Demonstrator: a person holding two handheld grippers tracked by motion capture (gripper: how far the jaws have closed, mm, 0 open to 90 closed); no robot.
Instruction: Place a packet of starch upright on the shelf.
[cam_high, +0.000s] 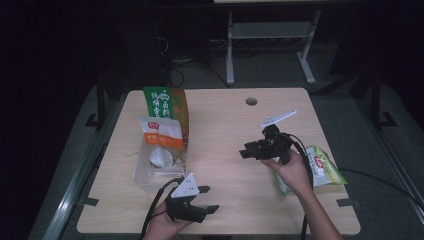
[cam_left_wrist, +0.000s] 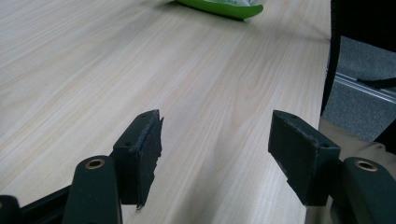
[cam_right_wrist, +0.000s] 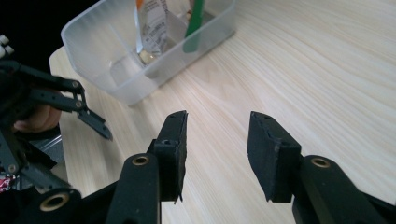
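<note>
Two snack bags already stand in the clear plastic bin near the desk's left edge, so the packing looks well along. One green bag is left, lying at the right edge, partly behind the right hand. The right claw hangs over the middle of the desk, jaws apart and empty, pointing toward the bin. The left claw rests near the front edge, open and empty too. Nothing lies between the green bag and the bin except the right hand itself.
</note>
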